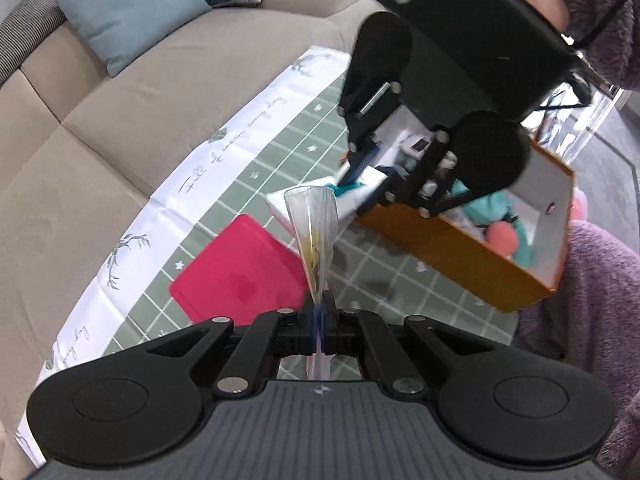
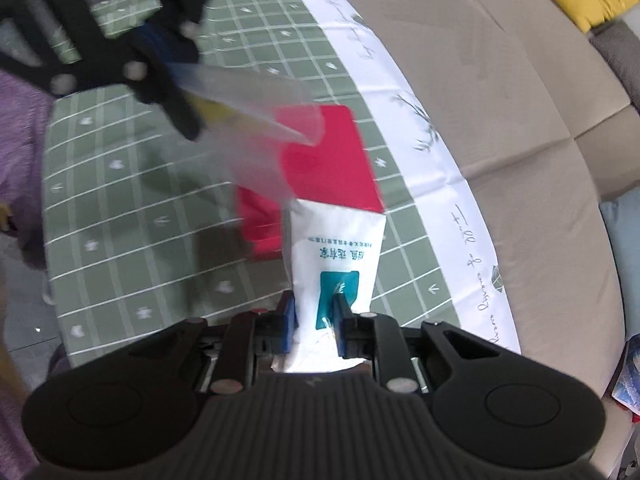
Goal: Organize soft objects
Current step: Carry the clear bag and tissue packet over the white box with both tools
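My left gripper [image 1: 319,312] is shut on a clear plastic bag [image 1: 314,232] with yellow print, held above the green checked tablecloth [image 1: 280,160]. My right gripper [image 2: 314,312] is shut on a white soft packet [image 2: 336,248] with a teal label. In the left wrist view the right gripper [image 1: 360,176] holds that packet [image 1: 352,196] just beyond the bag's open mouth. In the right wrist view the left gripper [image 2: 160,60] and the blurred bag [image 2: 248,96] hang at upper left. A red flat pouch [image 1: 240,276] lies on the cloth beneath both; it also shows in the right wrist view [image 2: 324,160].
An orange box [image 1: 480,256] with white inside walls holds teal and pink soft toys [image 1: 504,236] at the right. A beige sofa [image 1: 80,160] with a light blue cushion [image 1: 128,12] runs behind the table. A purple fleece sleeve [image 1: 592,300] is at far right.
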Motion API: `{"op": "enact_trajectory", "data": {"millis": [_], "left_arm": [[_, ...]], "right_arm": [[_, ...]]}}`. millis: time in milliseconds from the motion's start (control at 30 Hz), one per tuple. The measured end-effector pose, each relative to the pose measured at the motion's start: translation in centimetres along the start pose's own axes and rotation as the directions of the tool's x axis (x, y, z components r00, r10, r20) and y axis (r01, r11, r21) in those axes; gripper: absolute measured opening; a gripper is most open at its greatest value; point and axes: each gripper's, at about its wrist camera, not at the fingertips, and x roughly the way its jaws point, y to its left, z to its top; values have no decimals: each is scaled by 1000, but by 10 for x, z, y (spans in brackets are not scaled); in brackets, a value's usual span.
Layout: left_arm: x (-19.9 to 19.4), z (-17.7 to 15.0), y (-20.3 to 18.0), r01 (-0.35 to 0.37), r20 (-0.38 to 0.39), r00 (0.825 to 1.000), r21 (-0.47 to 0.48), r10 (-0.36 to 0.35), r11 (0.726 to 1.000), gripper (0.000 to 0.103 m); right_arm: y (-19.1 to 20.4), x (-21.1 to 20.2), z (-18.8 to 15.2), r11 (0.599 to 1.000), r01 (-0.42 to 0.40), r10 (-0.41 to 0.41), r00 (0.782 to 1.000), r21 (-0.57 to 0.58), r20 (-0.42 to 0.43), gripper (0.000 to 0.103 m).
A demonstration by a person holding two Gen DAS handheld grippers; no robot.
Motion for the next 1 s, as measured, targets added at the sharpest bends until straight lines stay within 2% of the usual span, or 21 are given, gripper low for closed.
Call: {"op": "enact_trajectory", "data": {"millis": [133, 300, 467, 600, 700, 767, 800, 833, 933, 1000], "left_arm": [[-19, -10, -24, 18, 62, 998, -21, -16, 1000, 1], [-38, -22, -57, 53, 152, 987, -63, -42, 997, 1], [-45, -32, -83, 126, 250, 964, -129, -91, 984, 1], [-35, -36, -101, 213, 326, 935, -193, -143, 958, 1], [-24, -32, -112, 275, 375, 910, -225, -177, 935, 1], [-14, -28, -121, 305, 403, 895, -244, -190, 921, 1], [-8, -24, -125, 306, 408, 894, -256, -185, 917, 1], [-1, -20, -129, 302, 409, 896, -271, -175, 914, 1], [26, -5, -138, 282, 385, 911, -323, -147, 904, 1], [40, 1, -147, 262, 350, 927, -341, -137, 903, 1]], "right_arm": [[34, -31, -15, 1000, -1, 1, 1000, -1, 25, 17], [72, -64, -39, 1000, 15, -15, 999, 16, 40, 17], [105, -82, -72, 989, 38, -46, 997, 143, 58, 17], [129, -91, -106, 947, 58, -98, 989, 316, 111, 17], [145, -90, -136, 872, 104, -186, 974, 478, 127, 17], [152, -87, -154, 796, 135, -248, 962, 589, 113, 17], [156, -83, -162, 760, 161, -280, 956, 630, 93, 17], [159, -80, -167, 733, 187, -308, 948, 654, 75, 17], [161, -65, -186, 613, 281, -395, 919, 738, -22, 17], [155, -55, -199, 549, 312, -411, 909, 775, -74, 17]]}}
